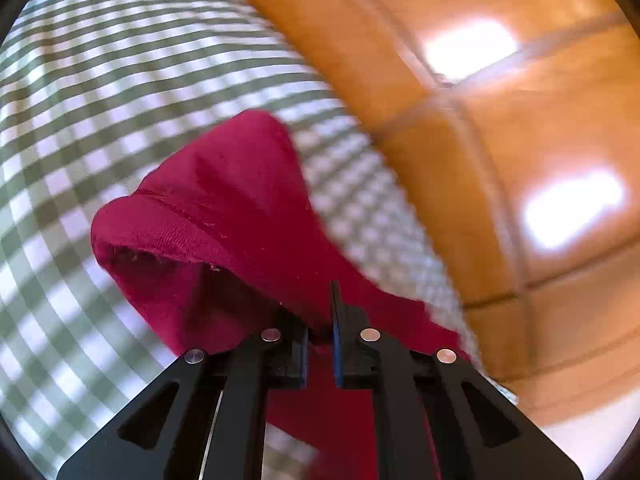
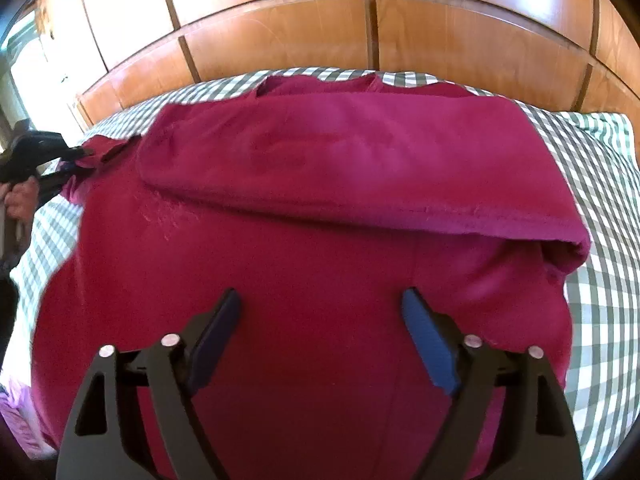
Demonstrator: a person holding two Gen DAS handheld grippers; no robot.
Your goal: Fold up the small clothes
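Note:
A dark red garment (image 2: 320, 200) lies spread on a green-and-white checked cloth (image 2: 600, 280), with its far part folded over toward me. My right gripper (image 2: 322, 300) is open and empty, just above the garment's near middle. My left gripper (image 1: 320, 336) is shut on a corner of the red garment (image 1: 224, 208) and lifts it off the checked cloth (image 1: 100, 100). The left gripper also shows in the right wrist view (image 2: 76, 156) at the garment's far left corner, held by a hand.
Orange wooden panels (image 2: 280, 32) rise right behind the checked surface. They also show in the left wrist view (image 1: 500, 140), to the right of the cloth's edge. A bit of pale purple fabric (image 2: 16, 420) lies at the near left.

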